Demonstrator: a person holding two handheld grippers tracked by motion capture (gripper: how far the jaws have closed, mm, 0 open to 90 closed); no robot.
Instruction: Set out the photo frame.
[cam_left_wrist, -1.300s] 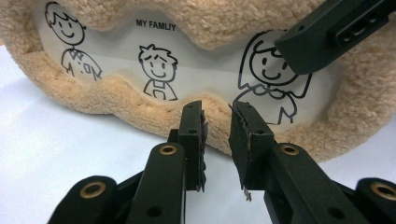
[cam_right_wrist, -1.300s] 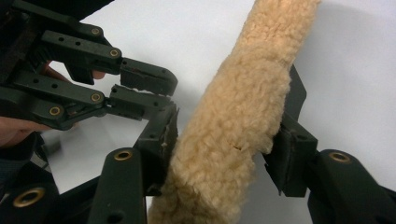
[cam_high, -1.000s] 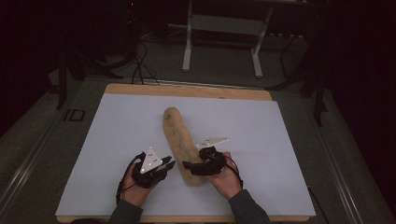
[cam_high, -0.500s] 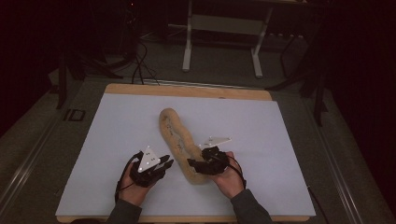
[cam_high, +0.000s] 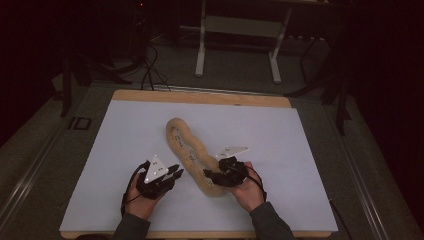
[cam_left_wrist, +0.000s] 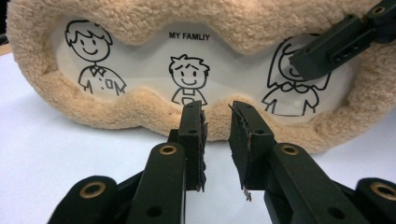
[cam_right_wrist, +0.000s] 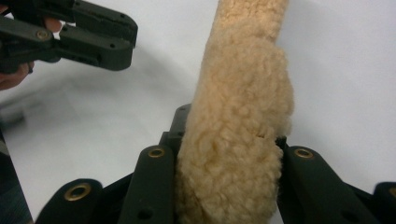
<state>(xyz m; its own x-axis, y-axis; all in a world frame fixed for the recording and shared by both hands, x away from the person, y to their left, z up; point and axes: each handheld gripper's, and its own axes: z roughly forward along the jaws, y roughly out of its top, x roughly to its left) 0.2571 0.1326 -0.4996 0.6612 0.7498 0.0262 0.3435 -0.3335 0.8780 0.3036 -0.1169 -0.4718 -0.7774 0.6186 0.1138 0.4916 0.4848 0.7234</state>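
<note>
A wooden table (cam_high: 200, 97) carries a large white sheet (cam_high: 125, 135) that covers nearly all of its top (a strip of bare wood shows along the far edge and a thin one along the near edge). On the sheet, about the middle, lies a long tan fleece frame (cam_high: 186, 146), running from the centre toward the near right; its near end is raised. Its white panel (cam_left_wrist: 154, 65) has drawn figures and the words "MY FAMILY".

The fleecy tan frame (cam_left_wrist: 140, 112) has a white panel (cam_left_wrist: 224, 70) printed "MY FAMLIY" in small black capitals, at 12 o'clock above the middle of 3 drawn cartoon figures. No other writing can be read in the pictures.
</note>
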